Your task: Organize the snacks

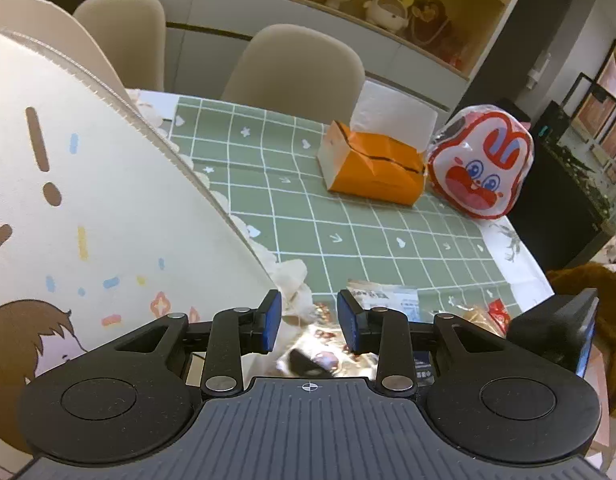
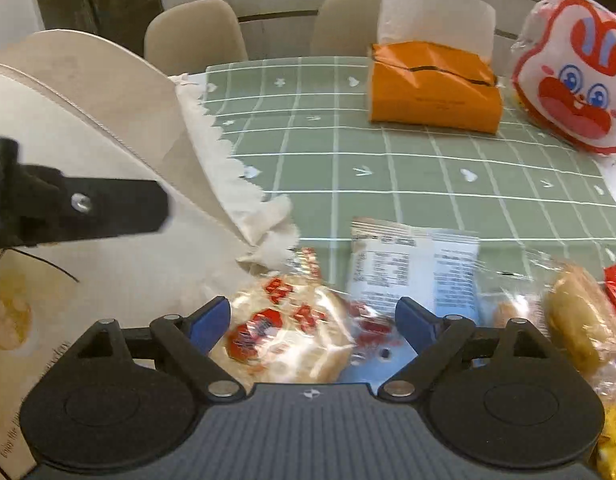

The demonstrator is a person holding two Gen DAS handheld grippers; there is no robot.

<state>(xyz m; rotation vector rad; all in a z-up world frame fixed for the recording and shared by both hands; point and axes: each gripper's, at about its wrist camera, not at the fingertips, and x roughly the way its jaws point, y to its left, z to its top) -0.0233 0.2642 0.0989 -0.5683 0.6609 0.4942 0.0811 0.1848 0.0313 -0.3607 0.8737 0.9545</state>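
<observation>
Jaws: right gripper spread wide, left gripper nearly together on nothing.
Red-printed bread packet sits low centre between right's pads; orange box upper right on worktop.

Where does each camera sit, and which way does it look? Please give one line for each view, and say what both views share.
Left wrist: sits on the left tool, looking forward and down over the green checked table; its own blue fingers stand close together, the cream bag beside them, the right tool at the edge.
Right wrist: sits on the right tool, looking forward and down at the wrapped snacks; its fingers stand wide apart.
Shared: the table, cream bag, orange tissue pack and rabbit-face bag.
</observation>
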